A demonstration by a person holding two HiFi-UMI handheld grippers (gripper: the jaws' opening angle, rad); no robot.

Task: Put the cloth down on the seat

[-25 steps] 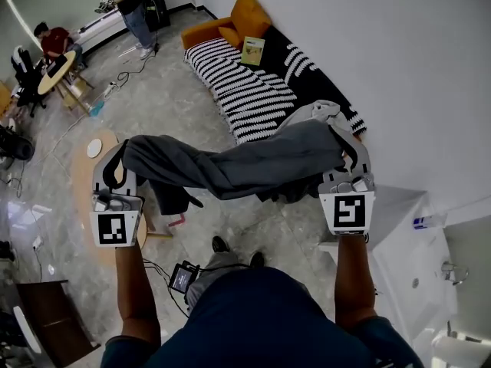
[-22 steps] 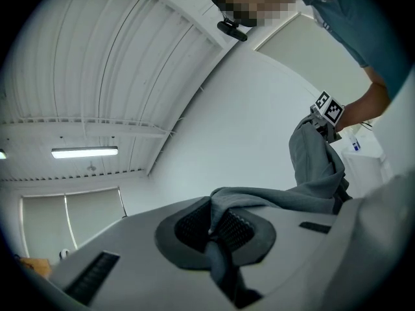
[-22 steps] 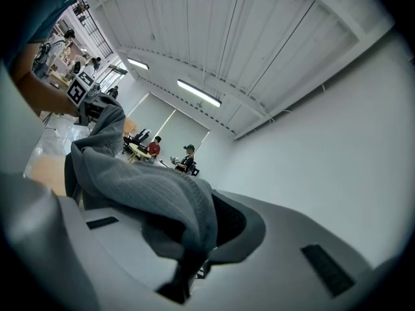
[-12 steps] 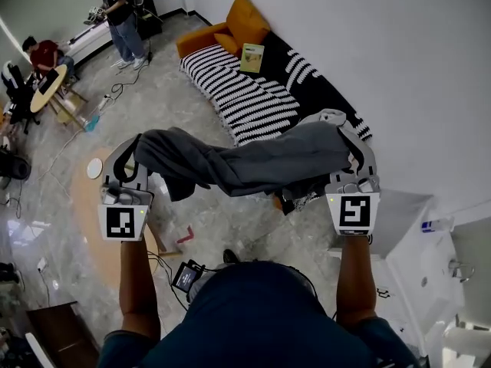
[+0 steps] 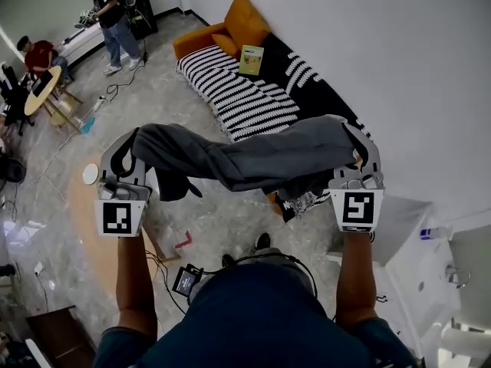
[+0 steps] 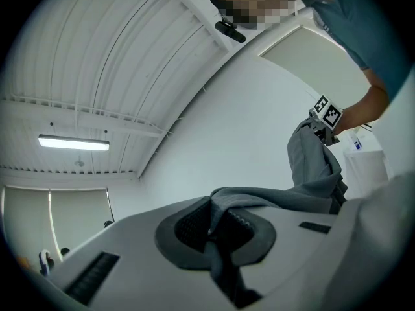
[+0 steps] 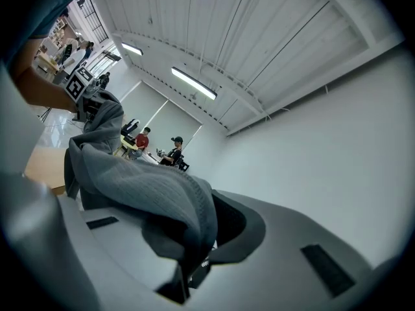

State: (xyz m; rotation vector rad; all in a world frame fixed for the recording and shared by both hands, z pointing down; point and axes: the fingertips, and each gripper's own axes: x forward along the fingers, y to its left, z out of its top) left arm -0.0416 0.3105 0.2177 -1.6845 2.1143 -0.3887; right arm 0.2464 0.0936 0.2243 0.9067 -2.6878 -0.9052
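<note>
The cloth [image 5: 253,158] spans from the left hand-held gripper [image 5: 127,149] to the right hand-held gripper [image 5: 356,146], above the floor before the sofa seat [image 5: 238,102], where a book [image 5: 251,59] lies beside cushions [image 5: 244,21].

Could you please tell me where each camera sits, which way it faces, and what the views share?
Head view: on the head, looking down at the grey cloth stretched between left gripper and right gripper near the striped sofa; forearms show.
Left gripper view: on that gripper, tilted up at the ceiling; its fingers pinch the cloth.
Right gripper view: likewise, facing the ceiling lights; a forearm shows.
Shared: the cloth.
</note>
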